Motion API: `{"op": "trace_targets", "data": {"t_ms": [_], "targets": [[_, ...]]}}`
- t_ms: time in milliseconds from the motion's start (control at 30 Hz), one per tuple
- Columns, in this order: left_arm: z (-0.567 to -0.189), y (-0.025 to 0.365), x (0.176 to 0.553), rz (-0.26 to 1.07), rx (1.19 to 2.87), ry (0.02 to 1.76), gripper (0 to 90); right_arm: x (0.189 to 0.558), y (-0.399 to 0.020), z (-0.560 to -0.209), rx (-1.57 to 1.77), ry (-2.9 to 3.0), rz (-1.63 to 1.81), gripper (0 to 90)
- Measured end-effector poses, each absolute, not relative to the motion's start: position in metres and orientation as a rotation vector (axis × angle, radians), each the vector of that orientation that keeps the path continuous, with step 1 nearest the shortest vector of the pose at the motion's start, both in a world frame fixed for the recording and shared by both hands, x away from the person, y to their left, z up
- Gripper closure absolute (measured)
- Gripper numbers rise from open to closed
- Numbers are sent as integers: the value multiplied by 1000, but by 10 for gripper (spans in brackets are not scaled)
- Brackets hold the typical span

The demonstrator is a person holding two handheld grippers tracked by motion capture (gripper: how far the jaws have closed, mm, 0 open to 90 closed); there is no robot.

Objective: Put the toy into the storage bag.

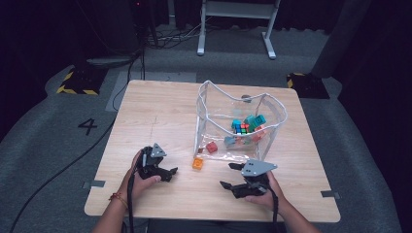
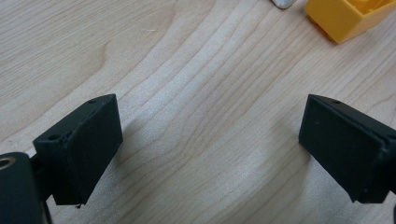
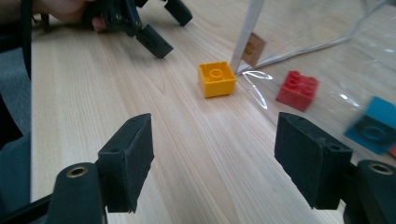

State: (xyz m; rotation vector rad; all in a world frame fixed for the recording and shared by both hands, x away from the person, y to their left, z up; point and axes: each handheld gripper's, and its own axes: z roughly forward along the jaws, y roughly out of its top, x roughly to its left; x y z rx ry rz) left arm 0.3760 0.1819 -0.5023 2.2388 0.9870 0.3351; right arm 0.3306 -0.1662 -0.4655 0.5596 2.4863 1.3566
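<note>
Two hand-held grippers rest low over the wooden desk [image 1: 160, 111], both with fingers wide and holding nothing.

The left gripper [image 1: 167, 172] is at the near left of the desk, and its fingers [image 2: 84, 144] stand wide apart over bare wood. The right gripper [image 1: 233, 175] is at the near right, its fingers [image 3: 128, 158] also wide. Between them, just in front of the clear plastic bag [image 1: 240, 124], lies a yellow block [image 3: 216, 78] on the desk, touching no gripper. Inside the bag, a red block [image 3: 297, 90] lies near the front wall, and more coloured blocks [image 1: 245, 127] are piled deeper in.
</note>
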Motion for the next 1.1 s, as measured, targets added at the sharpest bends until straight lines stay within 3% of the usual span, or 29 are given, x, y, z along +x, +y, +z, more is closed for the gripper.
{"op": "trace_targets", "data": {"t_ms": [333,767,1000,1100], "targets": [[-502,182,376,336,2238,988,63,352,-110,-483,524,2531,1315,301],[-502,182,376,335,2239,987,63,381,-82,-490,548,2577,1250,312],[-502,182,376,335,2239,987,63,389,-74,-497,626,2596,1215,359],[-502,182,376,335,2239,987,63,393,-74,-496,600,2594,1197,440]]}}
